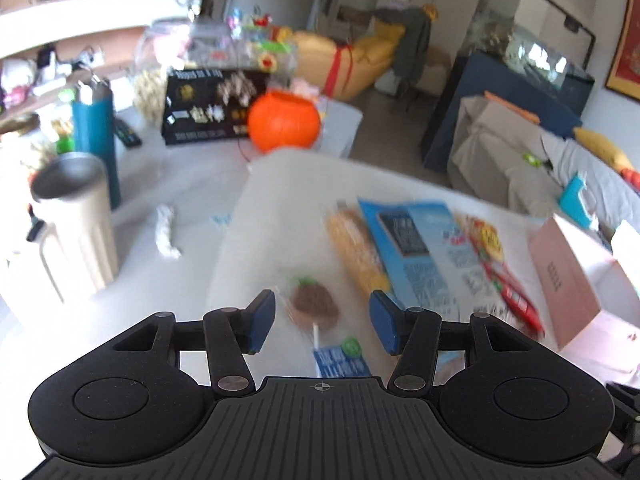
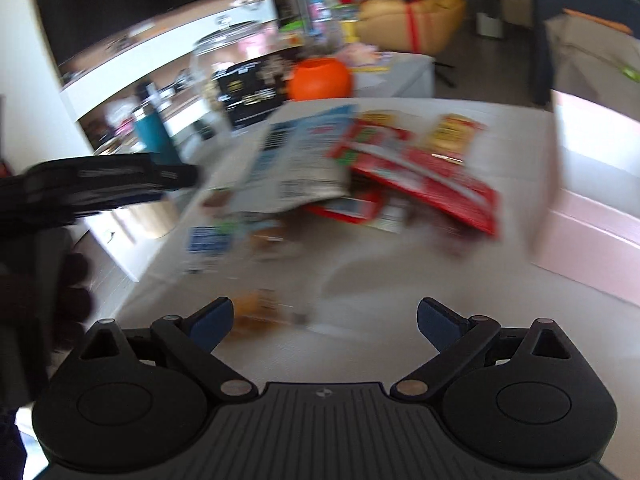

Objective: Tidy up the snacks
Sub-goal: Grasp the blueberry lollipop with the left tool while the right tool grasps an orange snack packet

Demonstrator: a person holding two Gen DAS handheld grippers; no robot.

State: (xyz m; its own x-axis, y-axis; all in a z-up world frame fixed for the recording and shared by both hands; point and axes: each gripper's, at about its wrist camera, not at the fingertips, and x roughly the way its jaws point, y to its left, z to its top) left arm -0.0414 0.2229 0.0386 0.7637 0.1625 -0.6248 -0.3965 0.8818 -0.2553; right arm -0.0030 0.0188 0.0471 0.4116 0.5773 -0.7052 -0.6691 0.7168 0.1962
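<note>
Snacks lie on a white table (image 1: 280, 200). In the left wrist view my left gripper (image 1: 322, 322) is open, its jaws either side of a brown wrapped lollipop (image 1: 314, 306) just below them. Beyond lie an orange-yellow packet (image 1: 354, 248), a blue-and-white bag (image 1: 416, 248) and a red packet (image 1: 508, 280). In the right wrist view my right gripper (image 2: 324, 322) is open and empty above the table, with a small brownish snack (image 2: 260, 312) near its left finger. The blue-and-white bag (image 2: 296, 160), red packets (image 2: 424, 180) and a yellow packet (image 2: 452, 134) lie ahead, blurred.
A pink box (image 1: 560, 276) stands at the table's right, also in the right wrist view (image 2: 592, 208). An orange pumpkin bucket (image 1: 284, 120), a black box (image 1: 208, 108), a teal bottle (image 1: 98, 136) and a steel tumbler (image 1: 76, 220) stand left and behind.
</note>
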